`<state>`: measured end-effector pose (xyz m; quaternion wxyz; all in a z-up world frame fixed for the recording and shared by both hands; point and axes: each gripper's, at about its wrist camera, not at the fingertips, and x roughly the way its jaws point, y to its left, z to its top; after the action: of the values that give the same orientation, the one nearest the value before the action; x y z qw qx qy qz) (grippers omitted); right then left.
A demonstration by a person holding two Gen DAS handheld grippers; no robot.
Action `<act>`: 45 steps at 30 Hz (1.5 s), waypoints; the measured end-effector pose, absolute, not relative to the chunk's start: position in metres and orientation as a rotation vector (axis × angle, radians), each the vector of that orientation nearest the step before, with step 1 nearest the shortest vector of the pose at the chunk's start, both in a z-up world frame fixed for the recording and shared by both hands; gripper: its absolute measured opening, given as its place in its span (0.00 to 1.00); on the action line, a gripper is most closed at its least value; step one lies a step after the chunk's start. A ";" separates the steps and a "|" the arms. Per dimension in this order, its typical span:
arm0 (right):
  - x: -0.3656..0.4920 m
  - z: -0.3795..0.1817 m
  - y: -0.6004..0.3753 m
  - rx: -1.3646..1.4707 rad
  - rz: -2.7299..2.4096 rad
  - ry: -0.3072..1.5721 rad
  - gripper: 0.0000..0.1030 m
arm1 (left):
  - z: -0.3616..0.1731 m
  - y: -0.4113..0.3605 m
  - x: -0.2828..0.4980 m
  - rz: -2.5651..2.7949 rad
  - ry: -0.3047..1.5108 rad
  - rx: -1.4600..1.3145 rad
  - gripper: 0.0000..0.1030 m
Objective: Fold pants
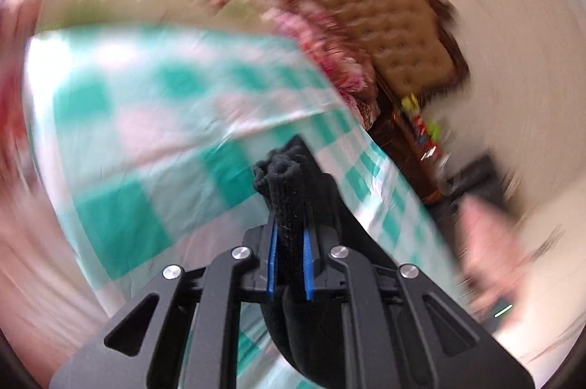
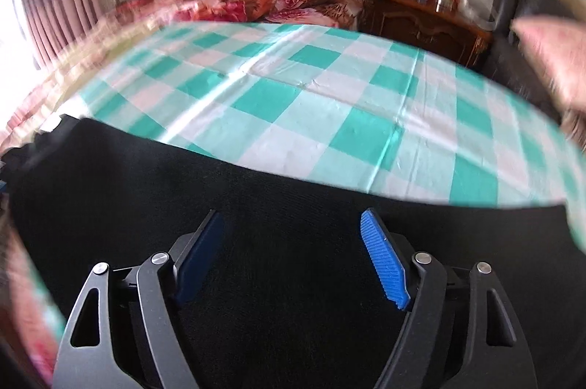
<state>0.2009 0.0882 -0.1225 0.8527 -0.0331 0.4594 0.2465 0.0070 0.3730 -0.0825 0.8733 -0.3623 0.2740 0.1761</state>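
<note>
left wrist view showed the black pants bunched between the left gripper jaws, clenched on them above the checked bed sheet. the right gripper hung released over spread fabric; folding looked barely begun.

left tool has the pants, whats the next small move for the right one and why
Probably lower the right tool and close it on the pants: its jaws stand open over flat black cloth, while the left tool already pinches a bunched fold.
</note>
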 end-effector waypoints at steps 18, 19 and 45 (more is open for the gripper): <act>0.187 -0.127 -0.070 0.560 0.672 1.230 0.77 | -0.154 -0.028 0.011 0.073 0.495 0.822 0.49; 0.187 -0.127 -0.067 0.564 0.681 1.237 0.77 | -0.152 -0.025 0.010 0.085 0.480 0.827 0.56; 0.214 -0.140 0.027 0.579 0.842 1.430 0.49 | -0.110 0.019 0.035 -0.009 0.520 0.542 0.13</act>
<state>0.2136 0.0272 -0.1397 0.6380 0.2538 0.6264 0.3689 0.0346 0.0185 -0.1098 0.9303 0.2646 0.2540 -0.0042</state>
